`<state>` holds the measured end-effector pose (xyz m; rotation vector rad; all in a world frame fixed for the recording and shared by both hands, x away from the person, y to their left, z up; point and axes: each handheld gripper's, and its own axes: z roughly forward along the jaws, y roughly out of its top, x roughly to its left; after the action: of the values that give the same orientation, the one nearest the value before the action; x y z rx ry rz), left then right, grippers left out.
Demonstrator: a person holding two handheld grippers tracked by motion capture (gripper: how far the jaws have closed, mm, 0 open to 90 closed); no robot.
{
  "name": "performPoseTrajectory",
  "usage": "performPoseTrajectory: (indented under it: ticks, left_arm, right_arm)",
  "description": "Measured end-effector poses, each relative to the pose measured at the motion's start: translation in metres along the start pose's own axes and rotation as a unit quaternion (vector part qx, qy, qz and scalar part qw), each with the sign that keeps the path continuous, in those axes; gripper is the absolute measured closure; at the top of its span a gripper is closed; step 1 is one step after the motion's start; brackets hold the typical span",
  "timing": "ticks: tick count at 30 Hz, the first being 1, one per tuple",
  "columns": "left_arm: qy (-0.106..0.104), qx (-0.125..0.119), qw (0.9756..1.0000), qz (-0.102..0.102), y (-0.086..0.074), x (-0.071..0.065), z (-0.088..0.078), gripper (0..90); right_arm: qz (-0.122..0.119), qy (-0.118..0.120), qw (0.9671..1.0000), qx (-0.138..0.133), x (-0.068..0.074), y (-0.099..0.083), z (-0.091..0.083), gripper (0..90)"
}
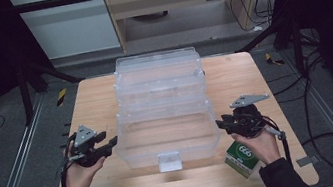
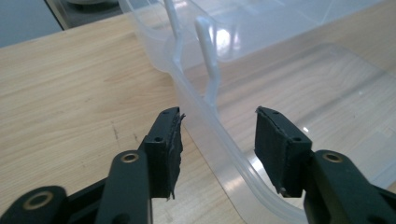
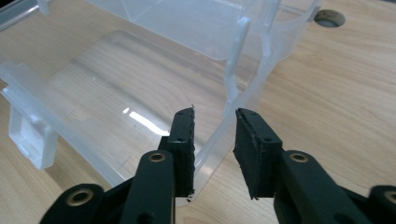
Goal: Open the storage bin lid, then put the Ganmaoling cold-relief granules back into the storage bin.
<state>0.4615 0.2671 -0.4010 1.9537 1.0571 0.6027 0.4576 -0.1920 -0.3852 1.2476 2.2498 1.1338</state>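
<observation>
Jaws of both grippers, left (image 2: 217, 128) and right (image 3: 215, 128), stand open astride the rim of the clear plastic box (image 1: 164, 124) on the worktop (image 1: 94, 100), not pressing it.

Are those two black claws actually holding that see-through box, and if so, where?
Nothing is gripped. The fingers of the left gripper and right gripper straddle the clear box's bottom tray side walls, with gaps showing.

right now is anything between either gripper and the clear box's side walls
Nothing visible. The left gripper and right gripper each straddle a side wall of the clear box, jaws apart from the plastic.
</observation>
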Motion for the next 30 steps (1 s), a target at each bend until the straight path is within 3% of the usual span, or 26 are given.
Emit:
performPoseTrajectory:
  ticks: [8,15,22,30]
  left_arm:
    - [0.020,-0.025,0.9993,-0.017,0.000,0.017,-0.008,41.7]
    - [0.035,-0.017,0.9988,-0.030,-0.007,0.031,-0.005,37.5]
    - [0.050,-0.016,0.9973,-0.051,-0.012,0.044,-0.004,33.8]
    - [0.060,-0.009,0.9957,-0.070,-0.018,0.052,-0.002,30.7]
  right_arm:
    - [-0.003,-0.008,0.9999,0.007,-0.007,0.002,-0.023,54.6]
    - [-0.024,-0.024,0.9990,0.031,-0.006,0.009,-0.043,39.7]
    - [-0.033,-0.027,0.9967,0.069,-0.005,0.009,-0.057,28.6]
    - [-0.037,-0.024,0.9921,0.118,-0.002,0.002,-0.059,21.1]
